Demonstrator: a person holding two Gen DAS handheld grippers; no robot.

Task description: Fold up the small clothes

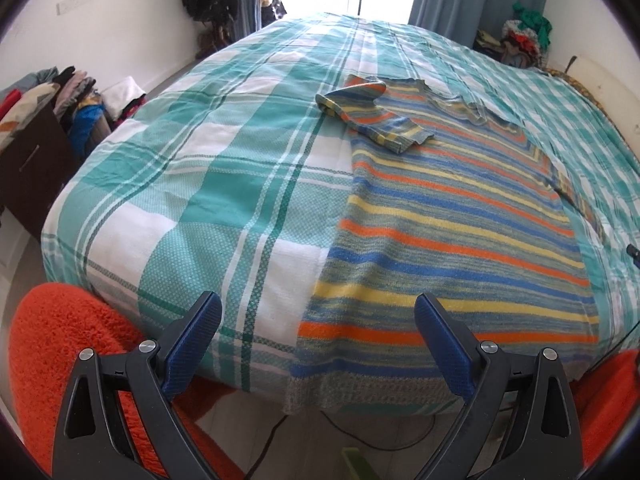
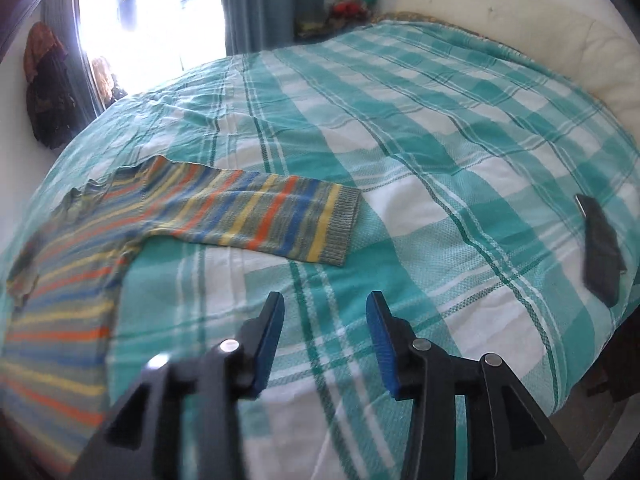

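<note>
Striped sweater (image 1: 460, 216) flat on the checked bedspread (image 1: 208, 184), left sleeve (image 1: 372, 116) already folded across the chest, right sleeve (image 2: 272, 216) outstretched; both grippers, left (image 1: 318, 340) and right (image 2: 325, 342), empty, jaws apart; probably best to pinch the cuff (image 2: 346, 226), lift low, lay it across.

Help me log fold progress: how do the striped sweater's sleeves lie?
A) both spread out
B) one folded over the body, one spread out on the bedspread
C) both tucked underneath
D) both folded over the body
B: the left wrist view shows one sleeve folded across the striped sweater; the right wrist view shows the other sleeve spread flat on the bedspread.
</note>
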